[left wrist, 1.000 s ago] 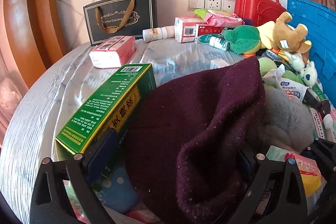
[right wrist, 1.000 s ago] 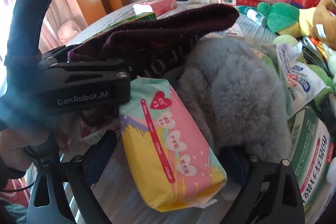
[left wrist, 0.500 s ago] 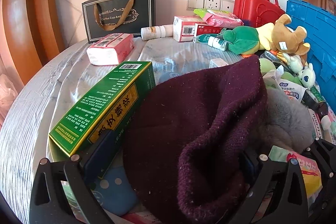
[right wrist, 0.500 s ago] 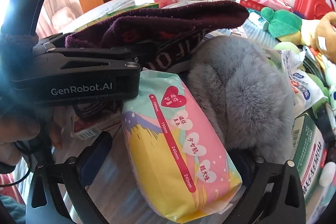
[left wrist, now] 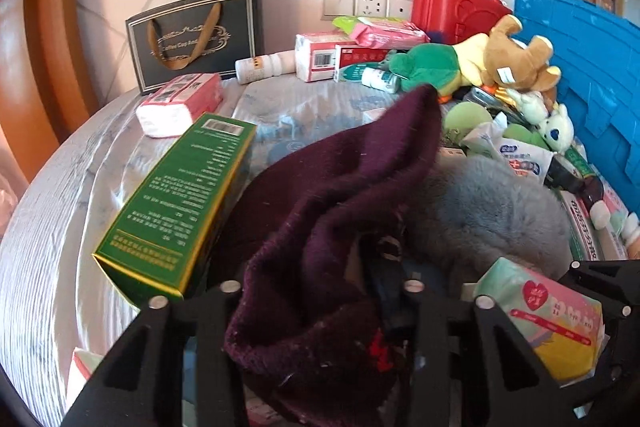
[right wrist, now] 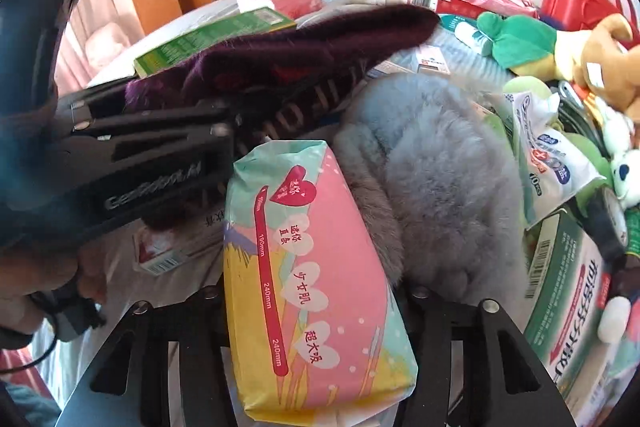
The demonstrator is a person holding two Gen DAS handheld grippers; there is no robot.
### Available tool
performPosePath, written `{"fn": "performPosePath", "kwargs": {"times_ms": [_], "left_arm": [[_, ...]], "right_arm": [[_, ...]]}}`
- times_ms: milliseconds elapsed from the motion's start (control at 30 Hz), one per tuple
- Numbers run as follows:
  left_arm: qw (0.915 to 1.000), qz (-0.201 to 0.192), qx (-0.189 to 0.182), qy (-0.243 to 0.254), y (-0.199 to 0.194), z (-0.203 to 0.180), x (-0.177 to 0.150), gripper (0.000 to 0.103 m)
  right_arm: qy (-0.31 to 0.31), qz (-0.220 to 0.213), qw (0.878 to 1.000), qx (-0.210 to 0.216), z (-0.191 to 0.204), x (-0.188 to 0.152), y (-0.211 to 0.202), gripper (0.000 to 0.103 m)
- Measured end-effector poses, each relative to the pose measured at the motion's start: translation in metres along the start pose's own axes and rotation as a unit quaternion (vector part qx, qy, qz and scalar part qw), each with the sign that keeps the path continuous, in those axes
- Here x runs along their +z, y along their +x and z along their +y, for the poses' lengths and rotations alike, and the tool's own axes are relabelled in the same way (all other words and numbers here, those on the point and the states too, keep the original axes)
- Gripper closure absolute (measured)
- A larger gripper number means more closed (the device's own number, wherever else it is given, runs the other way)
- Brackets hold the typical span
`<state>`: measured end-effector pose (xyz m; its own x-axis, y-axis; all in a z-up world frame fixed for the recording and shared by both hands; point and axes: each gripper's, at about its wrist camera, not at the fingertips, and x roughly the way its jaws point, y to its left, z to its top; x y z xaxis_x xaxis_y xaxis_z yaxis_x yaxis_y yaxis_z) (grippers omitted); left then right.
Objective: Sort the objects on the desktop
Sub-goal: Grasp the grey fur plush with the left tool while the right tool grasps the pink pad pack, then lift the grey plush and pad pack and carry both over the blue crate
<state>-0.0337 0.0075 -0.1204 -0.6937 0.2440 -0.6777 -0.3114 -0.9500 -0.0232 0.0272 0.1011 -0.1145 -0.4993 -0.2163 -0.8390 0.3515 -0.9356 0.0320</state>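
A dark maroon knit hat lies on the heap in the middle of the round table. My left gripper is closing and its jaws pinch a bunched fold of the hat; from the right wrist view this left gripper holds the hat at its near end. A pink, yellow and mint soft pack stands lengthwise between the fingers of my right gripper, which is closing with its pads against the pack's sides. The same pack shows at the left wrist view's lower right.
A grey furry item lies right of the pack. A green box sits left of the hat. Plush toys, a blue crate, a red case, a black gift bag and boxes crowd the back and right.
Both grippers' fingers have swung in from wide apart. The left ones now pinch the maroon hat, which has bunched up. The right ones now press the soft pack's sides.
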Motion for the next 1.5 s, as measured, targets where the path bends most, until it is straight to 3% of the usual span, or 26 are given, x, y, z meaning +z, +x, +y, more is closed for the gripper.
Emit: {"fn": "performPosePath", "kwargs": {"times_ms": [333,667,1067,1500], "left_arm": [[0.9996,-0.011,-0.019,-0.016,-0.016,0.007,0.003,0.085],[0.9984,-0.051,-0.024,-0.006,-0.051,-0.003,0.026,0.086],[0.9950,-0.093,-0.035,0.013,-0.094,-0.034,0.060,0.086],[0.9881,-0.138,-0.058,0.035,-0.130,-0.069,0.095,0.086]], "right_arm": [[0.018,-0.026,0.999,0.035,0.015,-0.008,-0.018,0.058],[0.070,-0.072,0.994,0.041,-0.008,-0.003,-0.065,0.057],[0.115,-0.144,0.983,0.020,-0.041,-0.009,-0.147,0.057],[0.142,-0.197,0.970,0.000,-0.072,0.003,-0.206,0.057]]}}
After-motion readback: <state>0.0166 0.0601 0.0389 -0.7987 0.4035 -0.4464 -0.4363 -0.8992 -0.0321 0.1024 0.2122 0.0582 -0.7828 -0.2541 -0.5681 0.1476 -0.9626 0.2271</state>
